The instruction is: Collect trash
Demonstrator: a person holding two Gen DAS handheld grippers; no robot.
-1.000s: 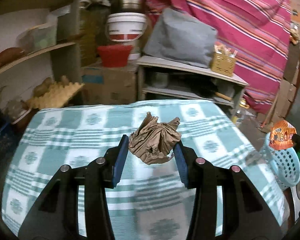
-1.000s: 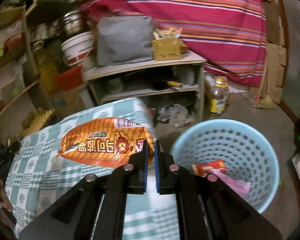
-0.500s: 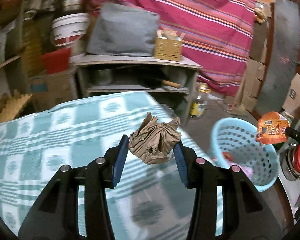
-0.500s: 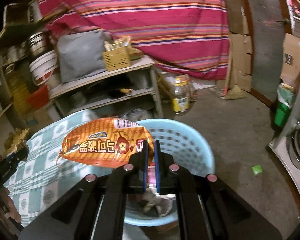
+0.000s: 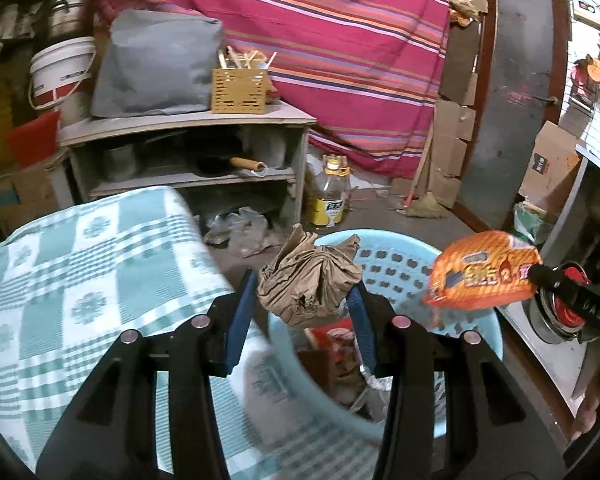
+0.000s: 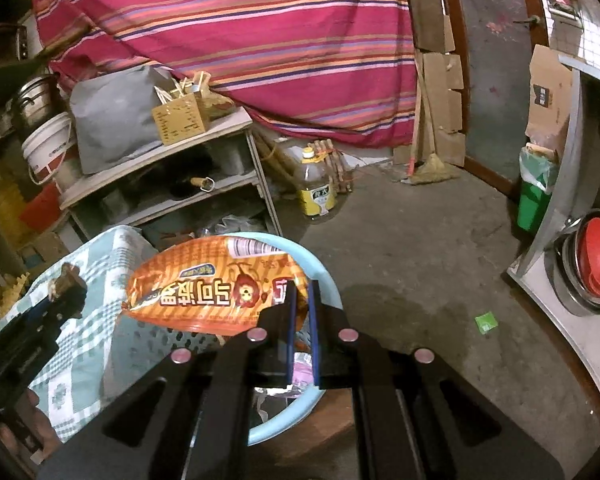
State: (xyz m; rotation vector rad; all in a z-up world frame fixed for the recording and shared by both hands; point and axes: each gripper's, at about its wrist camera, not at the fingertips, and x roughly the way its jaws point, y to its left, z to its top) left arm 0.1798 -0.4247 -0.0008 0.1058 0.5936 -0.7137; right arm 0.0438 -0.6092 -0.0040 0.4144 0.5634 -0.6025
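Observation:
My left gripper is shut on a crumpled brown paper ball and holds it over the near rim of the light blue basket. My right gripper is shut on the edge of an orange snack wrapper and holds it above the same basket. The wrapper also shows in the left wrist view, over the basket's right rim. Several pieces of trash lie inside the basket.
The table with a green checked cloth stands left of the basket. A wooden shelf unit and an oil bottle stand behind. A metal pot with a red lid sits on a counter at the right.
Both grippers have swung right, from over the table to above the basket, each still holding its piece of trash.

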